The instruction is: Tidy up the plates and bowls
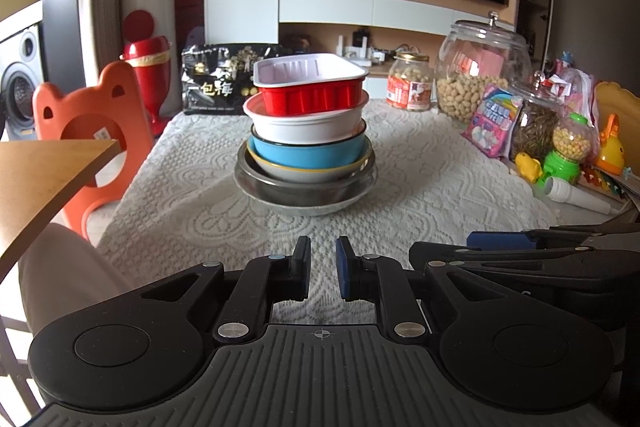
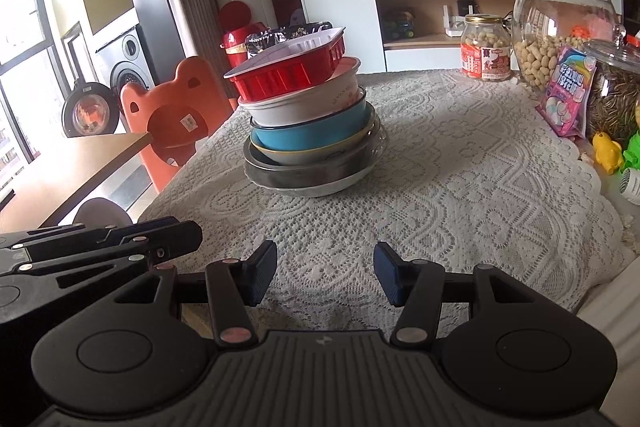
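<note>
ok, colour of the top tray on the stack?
Red outside, white inside top tray; left wrist view shows it best.

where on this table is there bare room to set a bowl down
Bare lace tablecloth lies between the bowl stack and the two claws, and to the stack's right up to the candy bag. The right edge is crowded with jars and toys; a black snack bag stands behind the stack.

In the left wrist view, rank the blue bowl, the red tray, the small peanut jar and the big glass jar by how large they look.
1. blue bowl
2. red tray and big glass jar: too alike to rank, and the jar stands farther back
3. small peanut jar
</note>
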Motion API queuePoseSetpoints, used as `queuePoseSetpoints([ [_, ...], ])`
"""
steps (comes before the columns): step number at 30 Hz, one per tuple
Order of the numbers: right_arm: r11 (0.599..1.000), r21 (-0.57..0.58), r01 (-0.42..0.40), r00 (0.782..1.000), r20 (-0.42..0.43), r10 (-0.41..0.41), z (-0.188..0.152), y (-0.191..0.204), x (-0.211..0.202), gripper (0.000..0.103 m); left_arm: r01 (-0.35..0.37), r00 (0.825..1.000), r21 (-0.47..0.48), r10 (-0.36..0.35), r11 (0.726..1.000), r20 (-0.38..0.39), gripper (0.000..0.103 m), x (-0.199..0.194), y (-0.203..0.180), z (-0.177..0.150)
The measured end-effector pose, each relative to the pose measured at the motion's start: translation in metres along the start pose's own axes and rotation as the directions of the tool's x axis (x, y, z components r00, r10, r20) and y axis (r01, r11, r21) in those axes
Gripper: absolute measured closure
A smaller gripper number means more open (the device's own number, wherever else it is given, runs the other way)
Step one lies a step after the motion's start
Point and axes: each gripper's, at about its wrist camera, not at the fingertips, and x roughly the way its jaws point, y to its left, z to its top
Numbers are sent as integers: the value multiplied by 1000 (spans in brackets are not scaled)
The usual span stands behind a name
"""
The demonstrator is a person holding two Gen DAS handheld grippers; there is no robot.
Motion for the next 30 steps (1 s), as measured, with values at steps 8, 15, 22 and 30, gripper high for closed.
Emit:
queuePoseSetpoints([
  [8,1000,-1,-1,1000,0,1,0,0,0,49,3,1000,-3,-3,1000,-2,87,0,0,0],
  [15,1000,-6,-4,1000,1,4,0,2,-2,49,3,1000,-3,-3,1000,-2,87,-1,0,0],
  [22,1000,-7,-6,1000,2,6,1,1,-2,49,4,1000,-3,-4,1000,-2,87,-1,0,0],
  [30,1000,-2,-5,1000,10,5,1,1,-3,49,3,1000,-5,-3,1000,-3,87,-1,0,0],
])
